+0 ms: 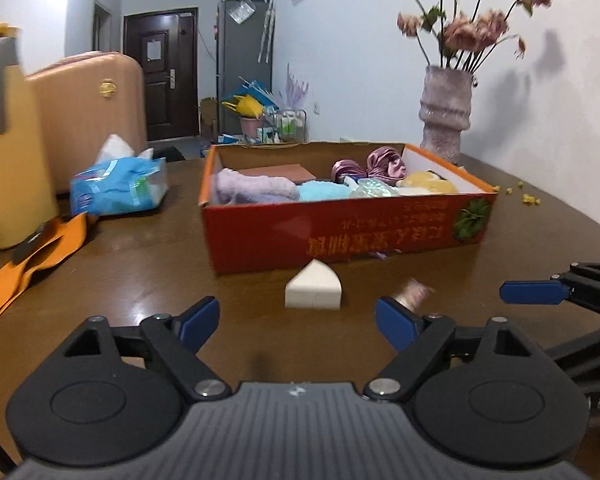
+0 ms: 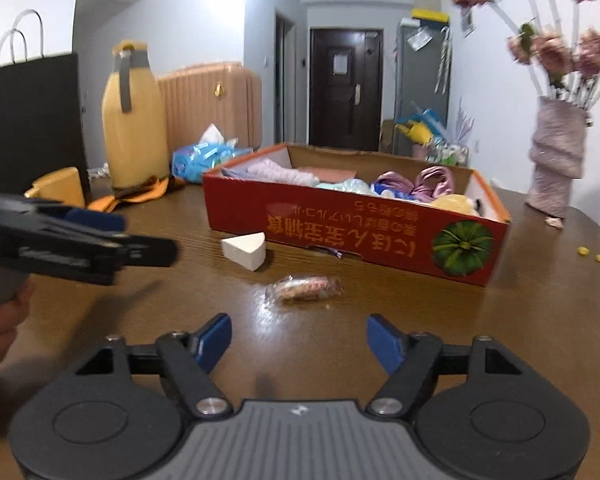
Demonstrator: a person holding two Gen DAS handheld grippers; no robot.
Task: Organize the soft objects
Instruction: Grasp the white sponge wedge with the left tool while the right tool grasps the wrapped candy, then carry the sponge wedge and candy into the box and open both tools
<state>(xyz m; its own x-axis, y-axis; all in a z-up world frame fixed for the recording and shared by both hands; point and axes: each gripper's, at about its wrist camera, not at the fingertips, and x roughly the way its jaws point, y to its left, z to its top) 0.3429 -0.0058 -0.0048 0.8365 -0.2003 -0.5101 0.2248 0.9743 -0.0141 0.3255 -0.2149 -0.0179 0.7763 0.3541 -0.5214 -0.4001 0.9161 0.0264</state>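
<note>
On your far left, a tall yellow bottle-shaped container with a grey strap is standing on the dark brown wooden table, with a crumpled orange cloth lying at its foot and a pink ribbed suitcase rising behind it. Just right of those, a blue plastic pack of white tissues is sitting on the tabletop. You are holding your left gripper low over the table with its blue pads spread apart and nothing between them. Directly ahead of it, a white wedge-shaped makeup sponge is lying on the wood, just in front of the red cardboard box with the pumpkin picture. That box is holding a lilac towel, a light blue fluffy cloth, a shiny mauve satin scrunchie and a pale yellow plush piece. Further right, a small clear-wrapped pinkish packet is resting on the table near the box's front wall, apart from the sponge. Your right gripper is hovering behind that packet, fingers released and gripping nothing. At the far right, a textured mauve vase of dried pink flowers is standing on the table beside the white wall, with small yellow crumbs scattered near it.
</note>
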